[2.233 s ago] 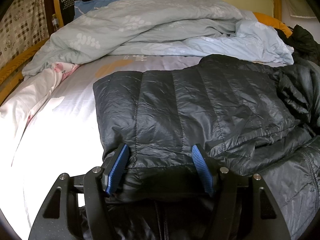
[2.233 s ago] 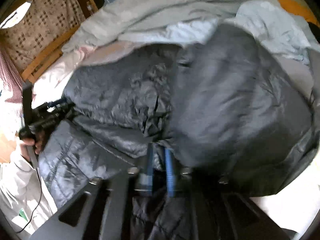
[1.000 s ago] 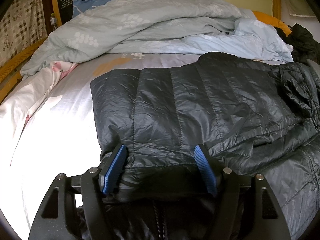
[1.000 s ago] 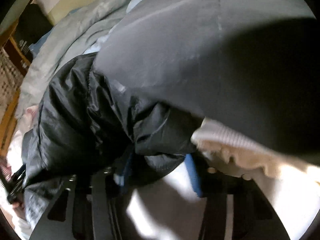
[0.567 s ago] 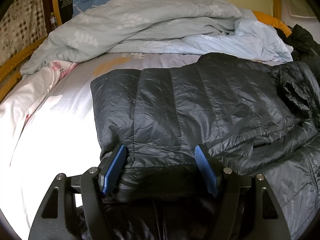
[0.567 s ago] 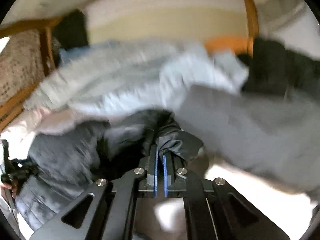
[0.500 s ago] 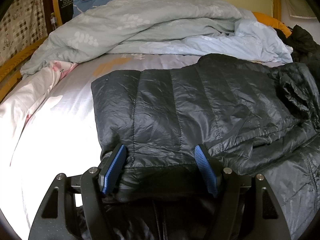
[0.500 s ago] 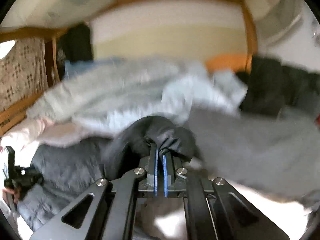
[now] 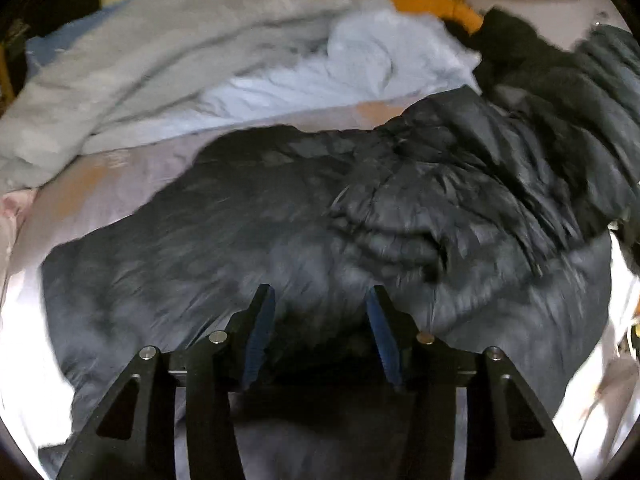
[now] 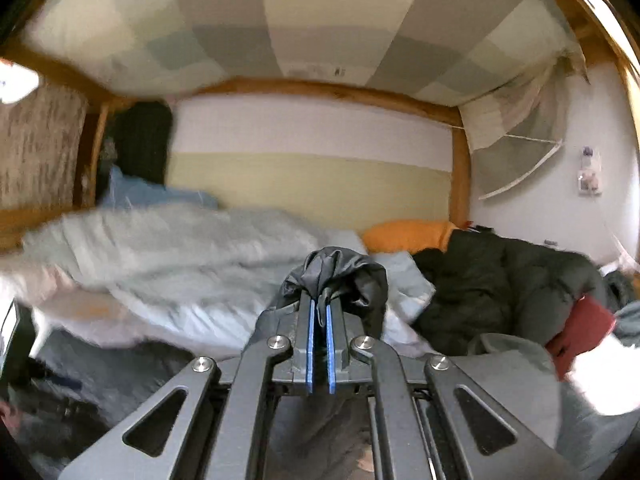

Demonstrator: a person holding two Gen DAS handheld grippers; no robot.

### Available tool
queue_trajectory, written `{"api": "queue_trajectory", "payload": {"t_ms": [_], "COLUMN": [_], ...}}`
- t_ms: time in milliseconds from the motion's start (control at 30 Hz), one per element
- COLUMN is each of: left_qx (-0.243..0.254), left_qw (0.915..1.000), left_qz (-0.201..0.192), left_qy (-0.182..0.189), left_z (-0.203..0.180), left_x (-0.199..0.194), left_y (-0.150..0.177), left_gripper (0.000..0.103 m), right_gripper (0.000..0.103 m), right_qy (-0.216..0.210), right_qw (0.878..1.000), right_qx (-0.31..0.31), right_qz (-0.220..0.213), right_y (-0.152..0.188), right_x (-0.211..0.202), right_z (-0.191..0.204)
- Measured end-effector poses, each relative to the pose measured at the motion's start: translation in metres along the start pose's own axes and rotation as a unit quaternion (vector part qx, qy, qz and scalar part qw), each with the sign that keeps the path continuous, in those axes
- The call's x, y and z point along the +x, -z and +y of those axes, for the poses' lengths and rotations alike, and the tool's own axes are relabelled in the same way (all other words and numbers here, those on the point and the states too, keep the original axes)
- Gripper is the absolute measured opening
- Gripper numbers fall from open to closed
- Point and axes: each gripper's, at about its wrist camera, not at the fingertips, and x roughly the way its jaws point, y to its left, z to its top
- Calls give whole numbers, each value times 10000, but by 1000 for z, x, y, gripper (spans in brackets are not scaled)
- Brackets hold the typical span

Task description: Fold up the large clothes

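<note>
Right gripper (image 10: 319,308) is raised and level — its blue pads are clamped on a bunched fold of the dark puffer jacket (image 9: 320,216). Left gripper (image 9: 320,304) sits low over the jacket, jaws spread apart. The jacket lies across the bed sheet (image 9: 100,184), near a pale duvet (image 9: 180,60) — wooden bunk frame (image 10: 460,176) behind.

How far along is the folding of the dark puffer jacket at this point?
Early stage. Done: the dark puffer jacket is spread on the bed sheet, though rumpled on its right side. In hand: the right gripper is shut on a bunch of jacket fabric, lifted up; the left gripper has its jaws open over the near edge. Left: no neat fold is visible yet.
</note>
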Motion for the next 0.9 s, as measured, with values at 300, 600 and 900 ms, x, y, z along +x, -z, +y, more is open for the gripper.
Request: {"api": "queue_trajectory", "payload": {"t_ms": [300, 600, 900], "left_qx": [-376, 595, 871], "left_qw": [9973, 9911, 9766], "left_qz": [253, -617, -1572], "left_qy": [576, 1020, 1181], "left_z": [-38, -129, -133], "left_x": [64, 25, -53], "left_y": [-48, -54, -26], "left_gripper": [27, 30, 60], "right_gripper": [5, 5, 5], "right_qy": [-228, -567, -1882], "right_qw": [9927, 9894, 9585], "right_qx": [901, 989, 1695], "right_qz": [764, 900, 1311], "right_y": [30, 44, 59], "right_x": [38, 49, 71], "right_z": [-66, -71, -58]}}
